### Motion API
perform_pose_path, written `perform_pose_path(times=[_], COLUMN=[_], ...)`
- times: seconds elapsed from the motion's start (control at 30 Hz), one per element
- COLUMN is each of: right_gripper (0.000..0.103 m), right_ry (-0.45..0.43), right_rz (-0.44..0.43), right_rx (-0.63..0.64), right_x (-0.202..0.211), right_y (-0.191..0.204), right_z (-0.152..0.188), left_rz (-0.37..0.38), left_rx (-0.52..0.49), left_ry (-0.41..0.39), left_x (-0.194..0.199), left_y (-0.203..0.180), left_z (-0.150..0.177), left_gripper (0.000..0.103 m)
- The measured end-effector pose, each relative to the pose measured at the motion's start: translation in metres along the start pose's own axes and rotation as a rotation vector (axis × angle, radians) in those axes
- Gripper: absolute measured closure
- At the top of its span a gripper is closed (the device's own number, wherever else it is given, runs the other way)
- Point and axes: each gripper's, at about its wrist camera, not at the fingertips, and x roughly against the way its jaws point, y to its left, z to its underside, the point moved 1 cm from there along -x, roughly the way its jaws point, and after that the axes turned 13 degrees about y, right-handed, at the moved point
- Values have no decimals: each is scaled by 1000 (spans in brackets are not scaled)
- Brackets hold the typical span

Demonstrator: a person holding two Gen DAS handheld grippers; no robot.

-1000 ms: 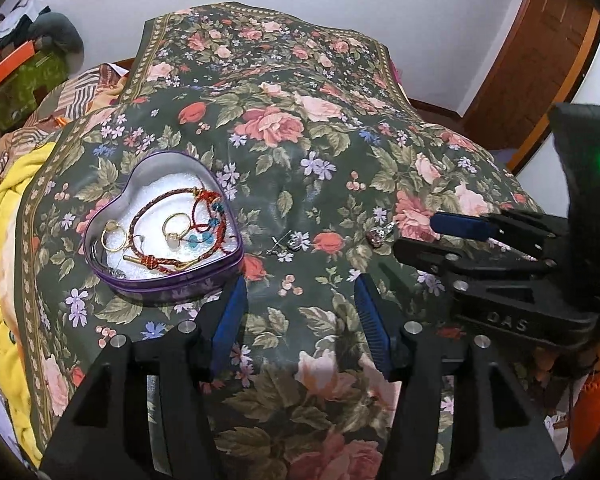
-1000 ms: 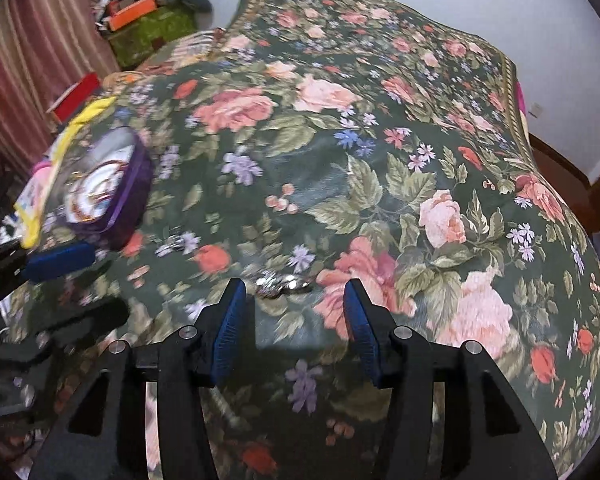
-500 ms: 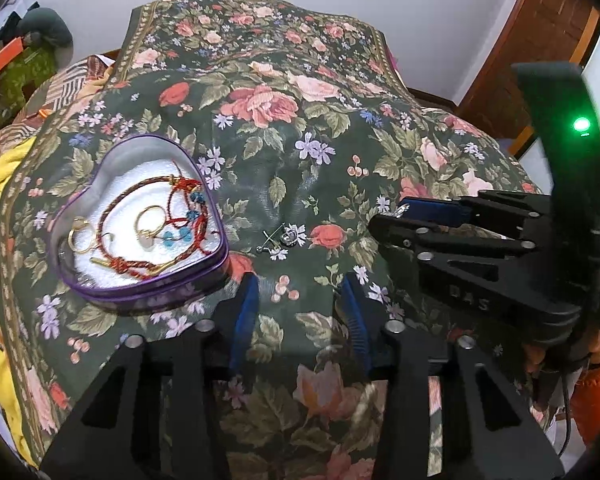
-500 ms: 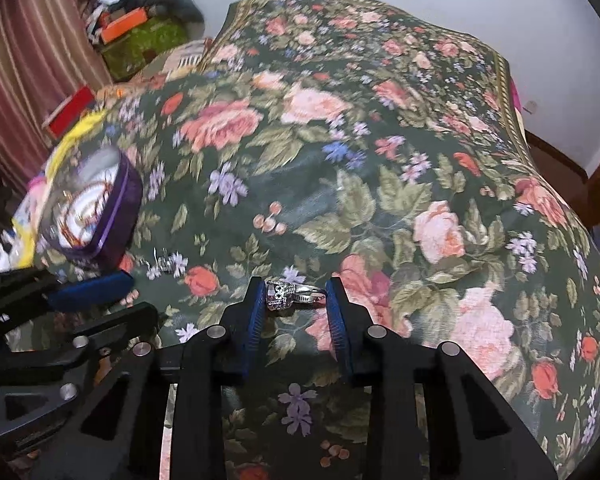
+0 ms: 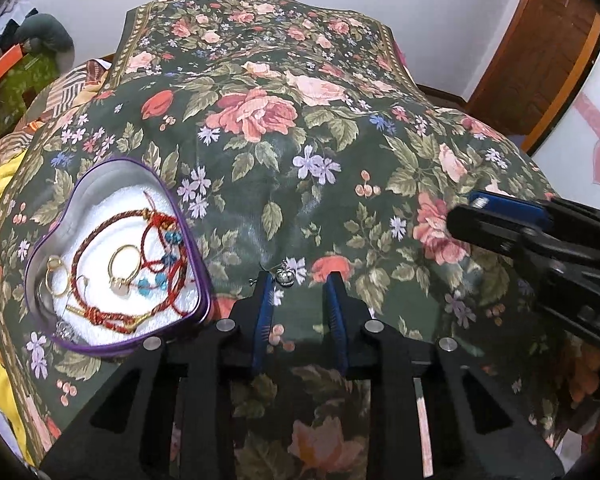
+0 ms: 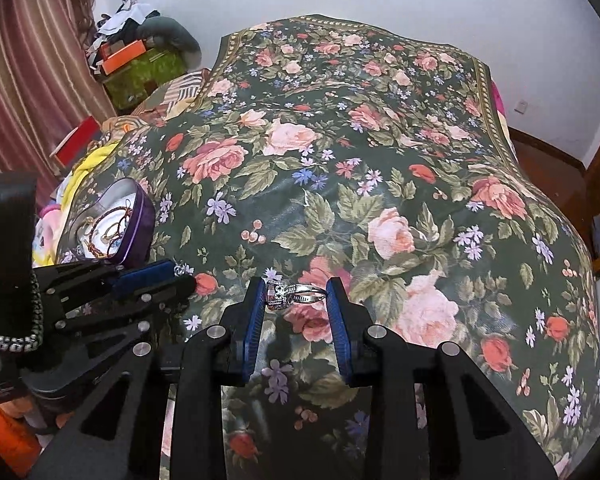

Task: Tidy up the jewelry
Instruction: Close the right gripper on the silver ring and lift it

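Observation:
A purple heart-shaped tin (image 5: 198, 280) lies on the floral bedspread at the left and holds red cord bracelets and gold rings on white padding; it also shows in the right wrist view (image 6: 140, 224). My right gripper (image 6: 296, 294) is shut on a silver ring (image 6: 292, 294) and holds it above the bedspread. My left gripper (image 5: 300, 284) is partly open, its fingers on either side of a small silver charm (image 5: 284, 276) that lies on the cloth by the left pad.
The bed is covered by a dark green floral bedspread (image 6: 340, 160). Yellow cloth and clutter (image 6: 132, 60) lie beyond the bed's left side. A wooden door frame (image 5: 540, 60) stands at the right.
My right gripper has closed on the silver ring and lifted it. My left gripper has moved forward to the silver charm and its fingers have narrowed.

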Motion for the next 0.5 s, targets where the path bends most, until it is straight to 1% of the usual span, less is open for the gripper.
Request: perform_pose_path(times=[0.03,0.1,0.17,0.2,0.37,0.5], right_gripper=[75,75,75,75,75,75], right_ry=[-1,-1,-4,-6,-26,-54], right_rz=[-3,-6,-7,-7,-6,-13], right_rx=[-4,-10,-14,-15,-13,-9], right_x=[1,2,4,5,15,27], right_y=[-1,-3,-4,-4,-2,2], right_z=[1,1,2,2,3,0], left_rz=[-11,-43,-65,-71,-73,-63], left_rx=[-2,-10,-15,-16,-18,-27], left_ry=[-5,-10,-13,-13,-15,-33], left_x=[-1,-3,-4,-5,-2,11], left_y=[-1,-5,-6,-6,-6,-10], left_z=[-1,-2,-4,-4,-3,4], left_gripper=[77,83,92,95,95,95])
